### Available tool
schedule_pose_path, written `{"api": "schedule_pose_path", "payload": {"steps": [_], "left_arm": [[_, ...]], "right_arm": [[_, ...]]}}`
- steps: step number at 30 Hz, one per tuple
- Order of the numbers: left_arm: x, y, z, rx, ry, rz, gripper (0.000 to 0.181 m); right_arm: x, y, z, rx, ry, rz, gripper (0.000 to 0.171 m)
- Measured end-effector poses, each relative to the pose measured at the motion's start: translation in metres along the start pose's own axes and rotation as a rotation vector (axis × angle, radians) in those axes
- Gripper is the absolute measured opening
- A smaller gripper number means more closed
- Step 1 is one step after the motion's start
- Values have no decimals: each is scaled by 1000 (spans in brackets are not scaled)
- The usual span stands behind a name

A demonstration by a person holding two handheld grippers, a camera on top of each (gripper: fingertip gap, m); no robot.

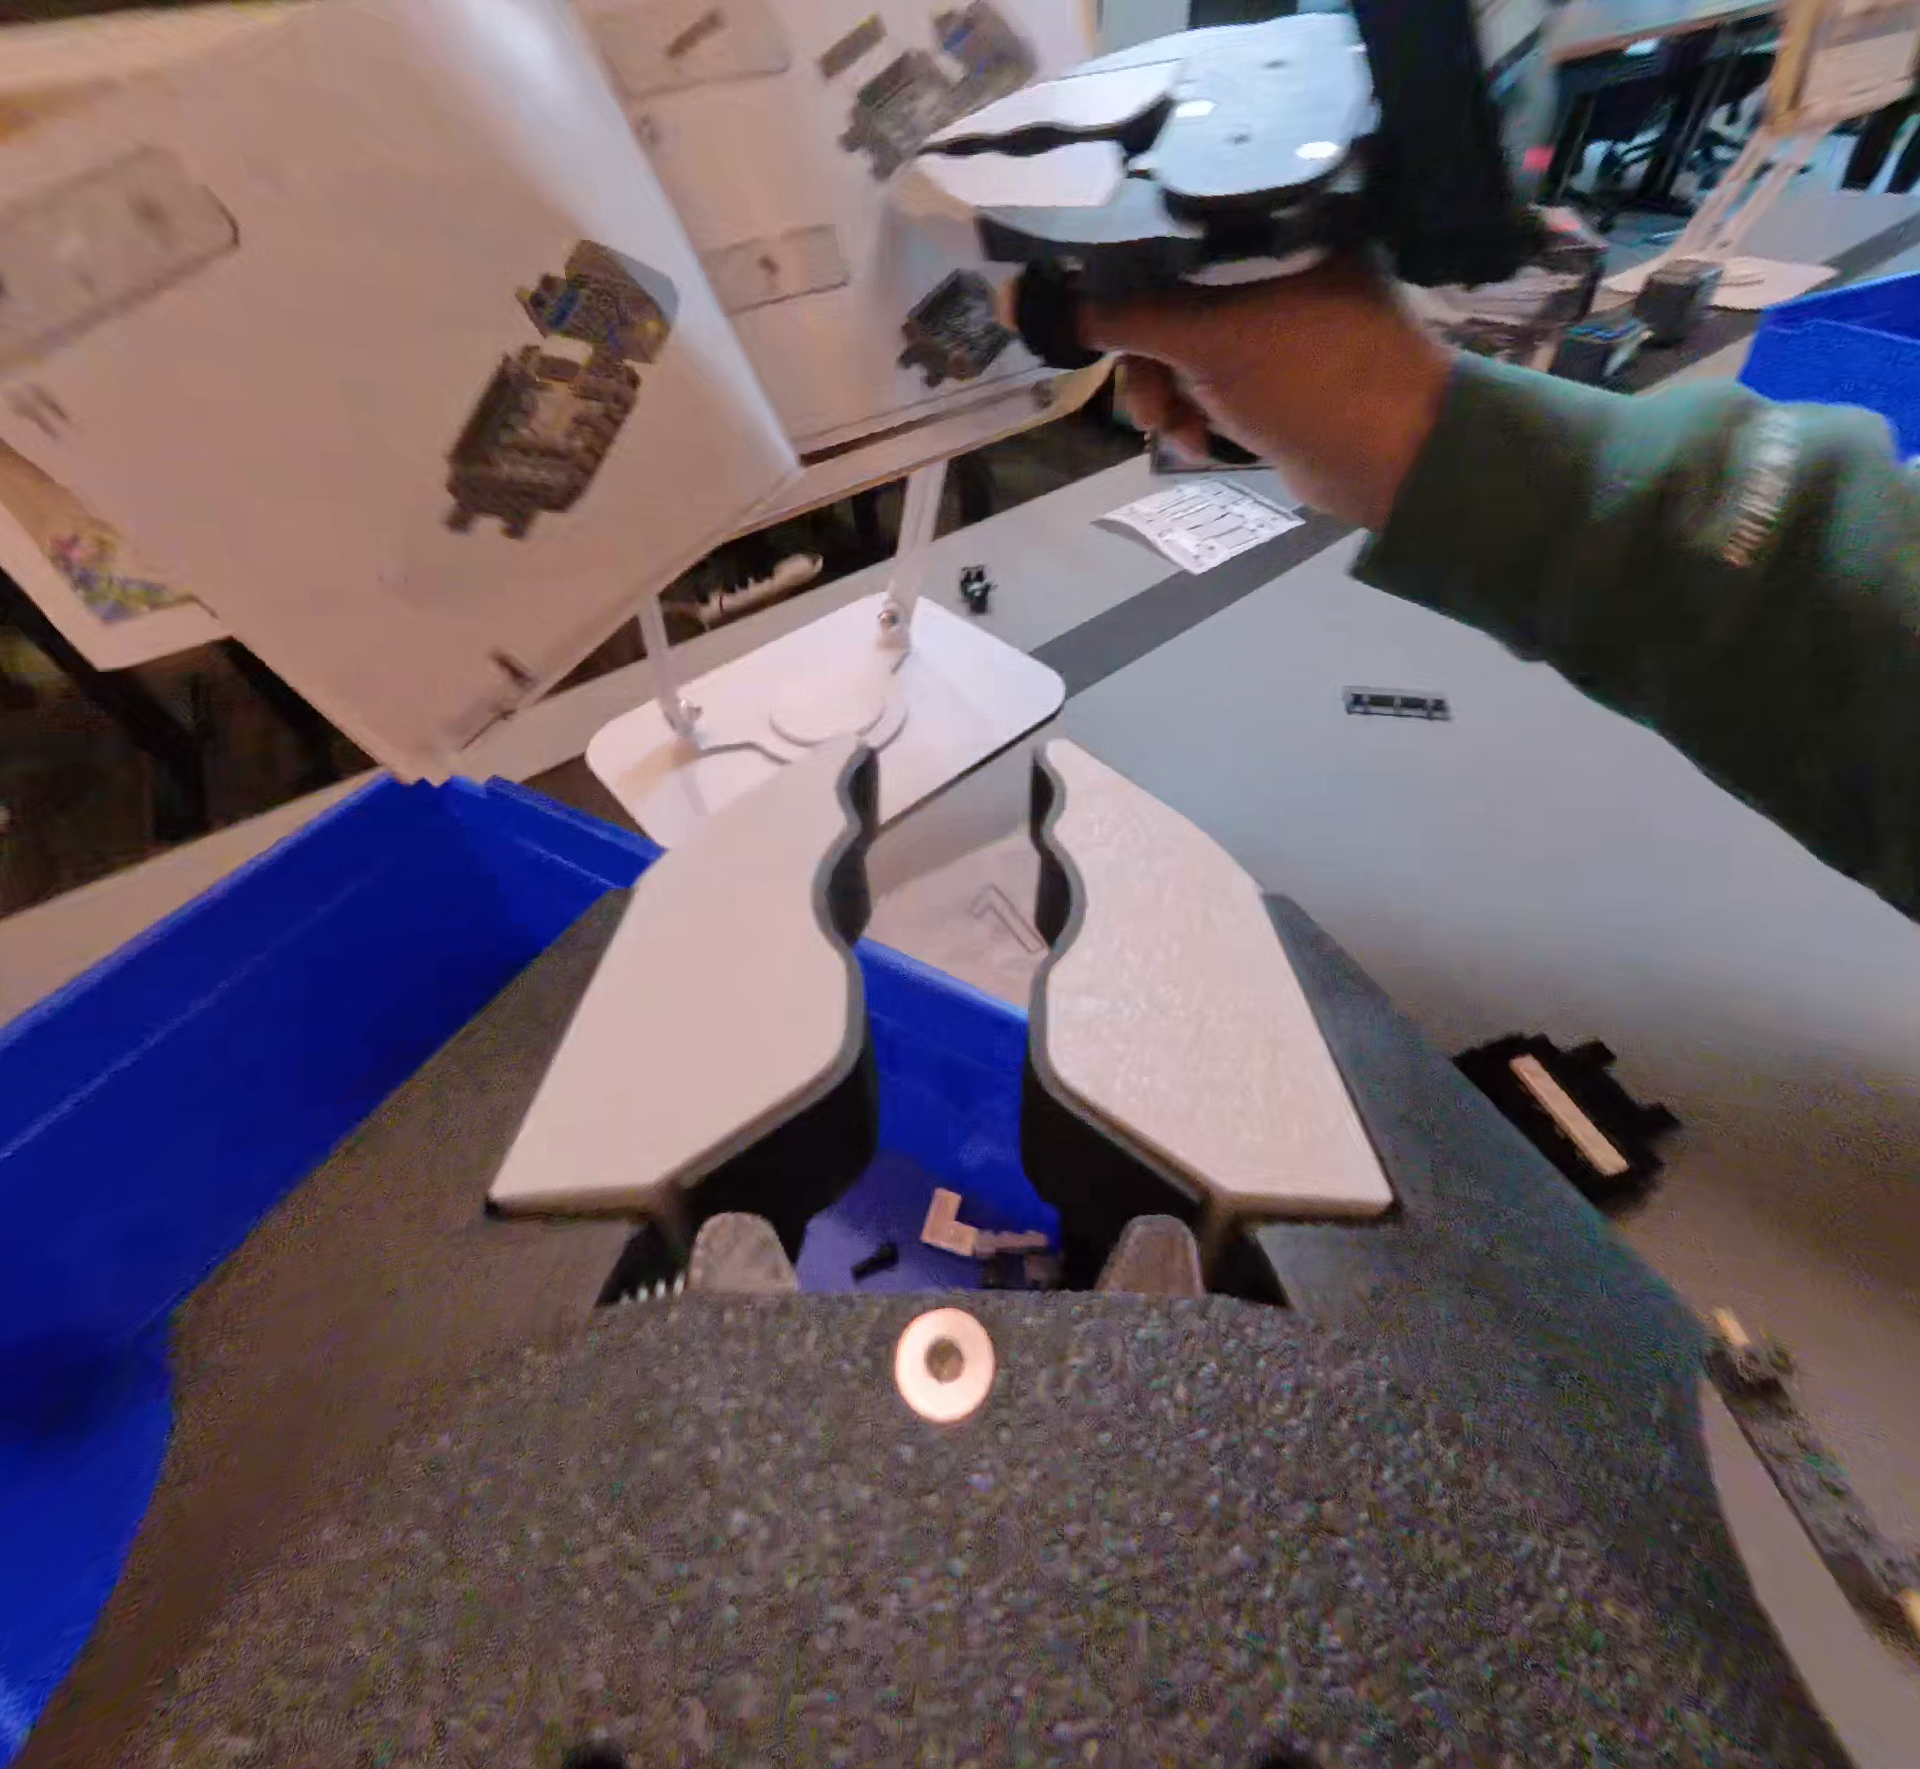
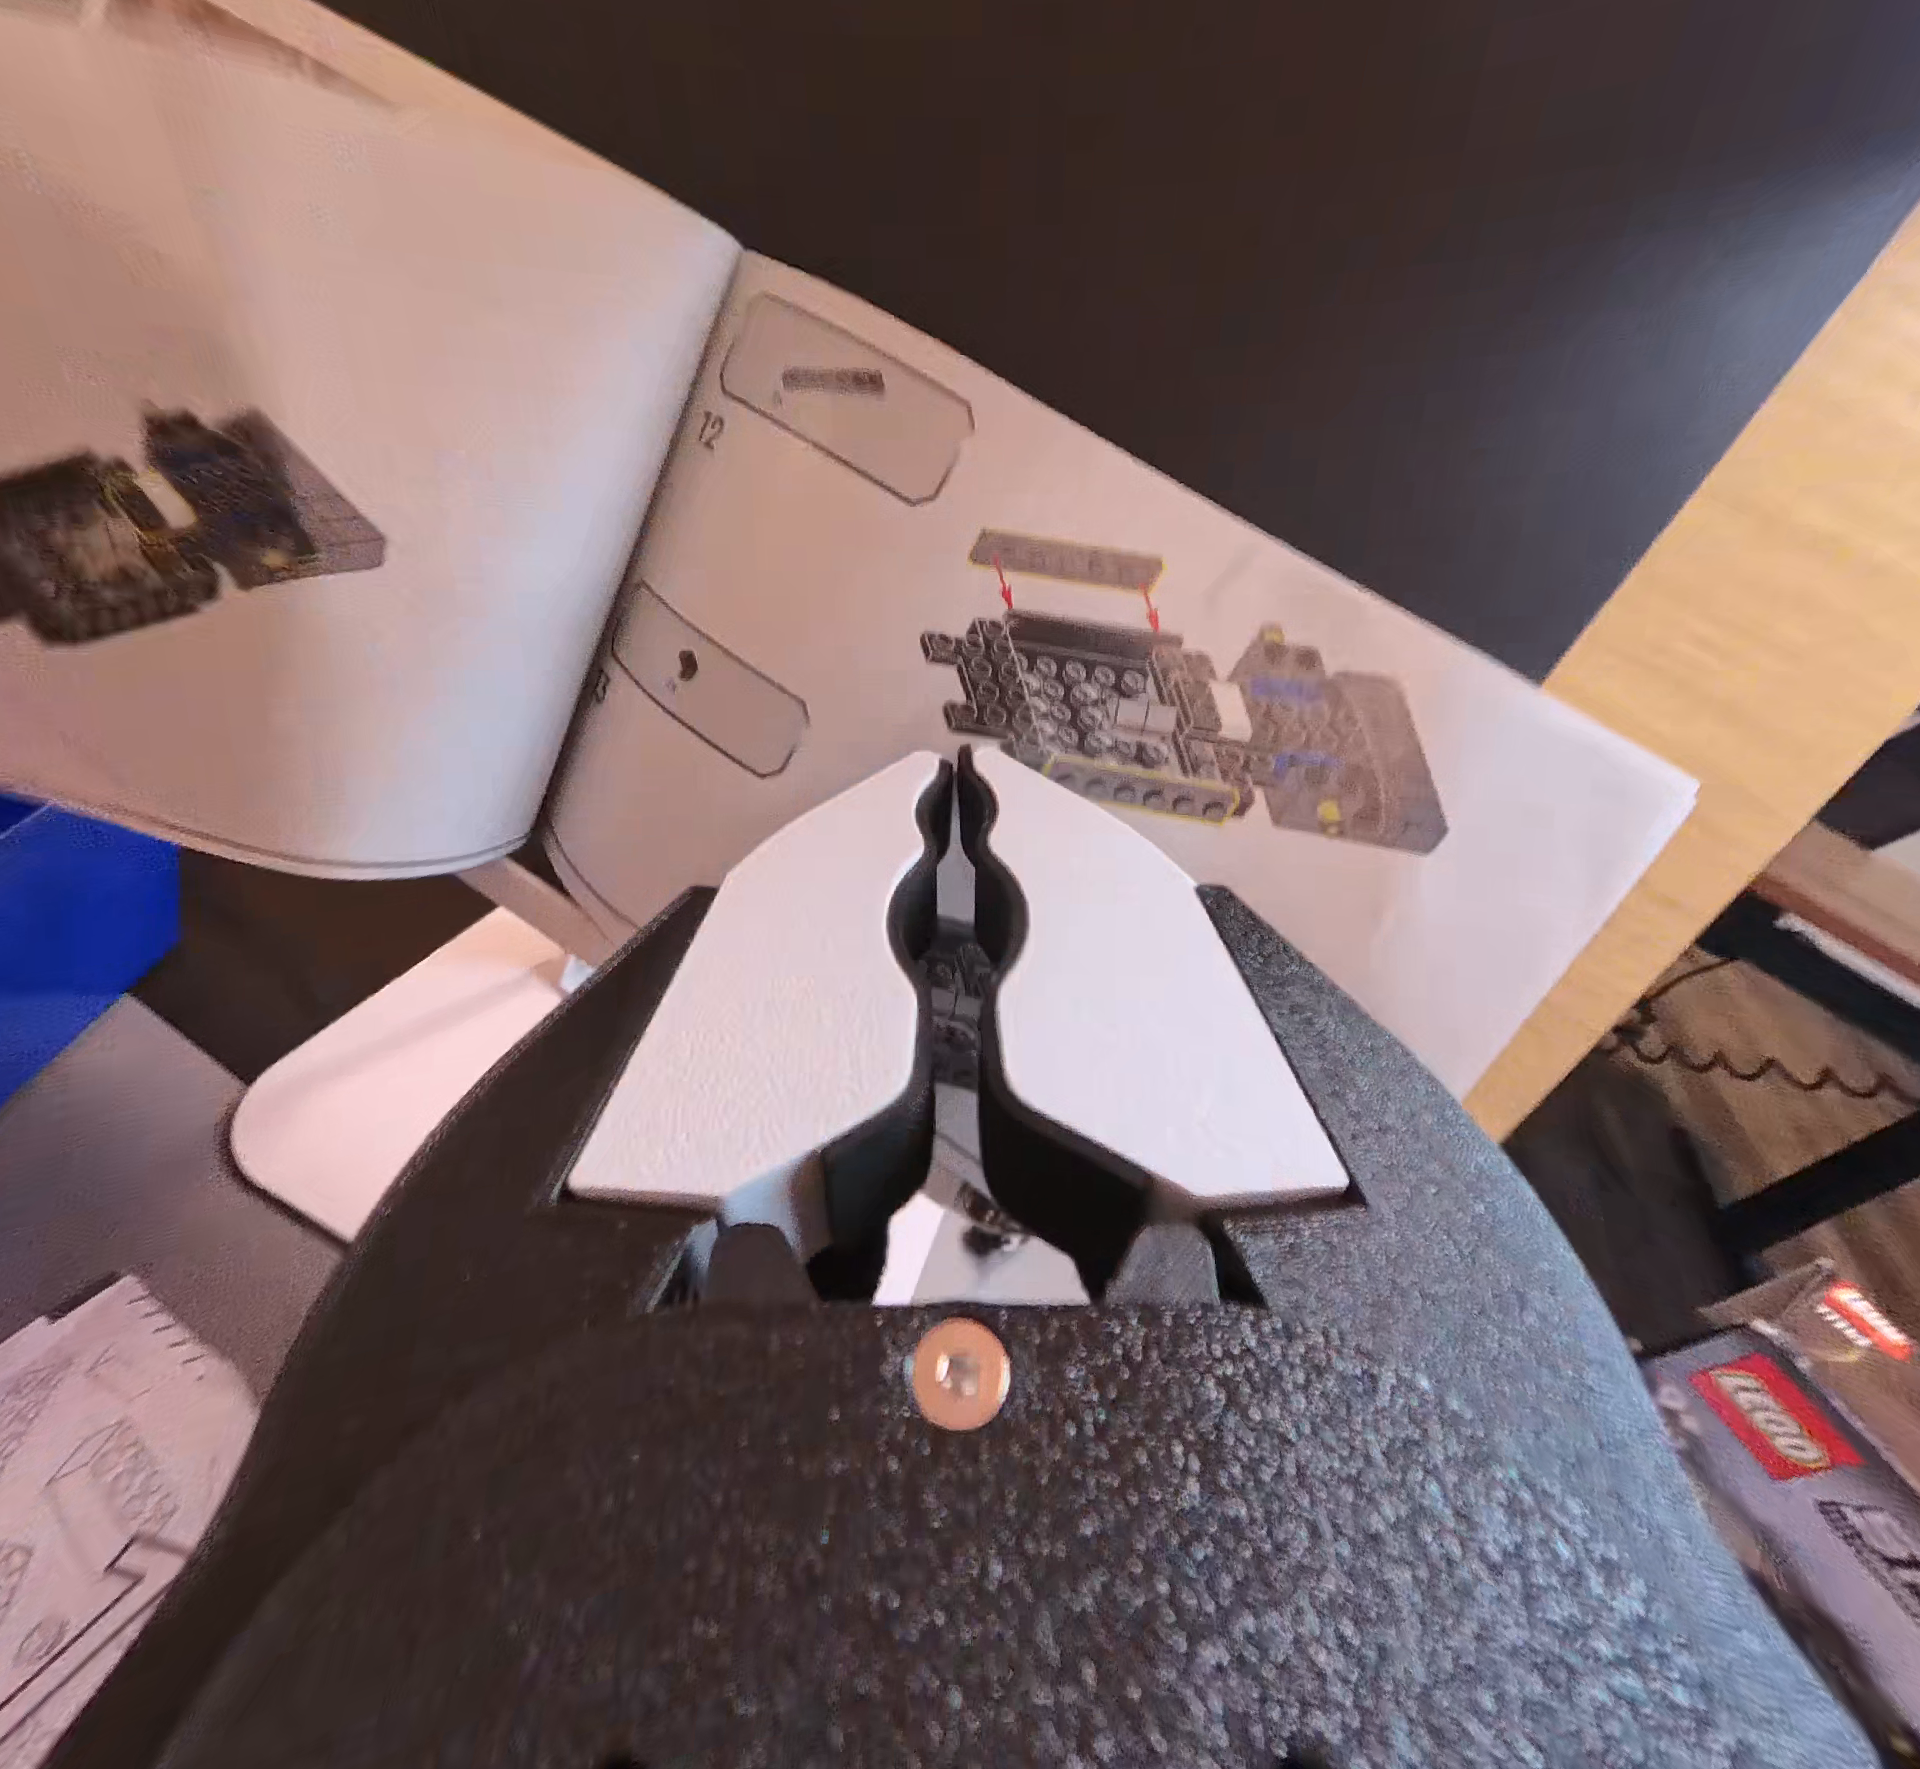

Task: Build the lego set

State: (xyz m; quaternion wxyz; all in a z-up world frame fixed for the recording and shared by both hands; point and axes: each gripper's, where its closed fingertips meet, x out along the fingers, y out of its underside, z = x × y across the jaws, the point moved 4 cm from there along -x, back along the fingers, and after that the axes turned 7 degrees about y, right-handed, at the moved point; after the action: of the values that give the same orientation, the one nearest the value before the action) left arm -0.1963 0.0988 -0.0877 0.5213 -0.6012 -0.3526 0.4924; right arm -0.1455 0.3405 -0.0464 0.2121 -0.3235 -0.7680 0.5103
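While propped open, booklet (image 2: pixel 1091 576) at pinched right gripper (image 2: pixel 954 769).

Office or lab workspace: grey desk (image 1: pixel 1455 836) carrying blue parts bins (image 1: pixel 260 992), loose black building bricks (image 1: pixel 1394 703) and an open instruction booklet (image 1: pixel 416 317) on a white stand (image 1: pixel 966 680); rows of desks and office chairs (image 1: pixel 1662 88) at upper right of the frame.
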Motion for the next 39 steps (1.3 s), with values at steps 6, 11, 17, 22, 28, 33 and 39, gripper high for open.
{"api": "schedule_pose_path", "payload": {"steps": [6,11,17,22,28,33,39], "left_arm": [[43,-13,115,-300,-119,26,36],[50,-12,135,-341,-173,-70,35],[42,-21,130,-217,-169,-79,37],[65,-32,112,-169,-23,-66,49],[103,-38,90,-57,15,-19,59],[122,-54,82,-108,54,-79,54],[135,-80,39,65,139,-186,0]], "right_arm": [[-30,-19,42,3,-138,-105,45],[7,-23,93,-229,35,-46,99],[11,-18,71,-182,63,-98,21],[2,-3,41,290,-180,-63,20],[4,8,27,877,-561,2,11],[6,16,21,1191,-719,32,7],[-28,1,-2,835,-536,-126,28]]}}
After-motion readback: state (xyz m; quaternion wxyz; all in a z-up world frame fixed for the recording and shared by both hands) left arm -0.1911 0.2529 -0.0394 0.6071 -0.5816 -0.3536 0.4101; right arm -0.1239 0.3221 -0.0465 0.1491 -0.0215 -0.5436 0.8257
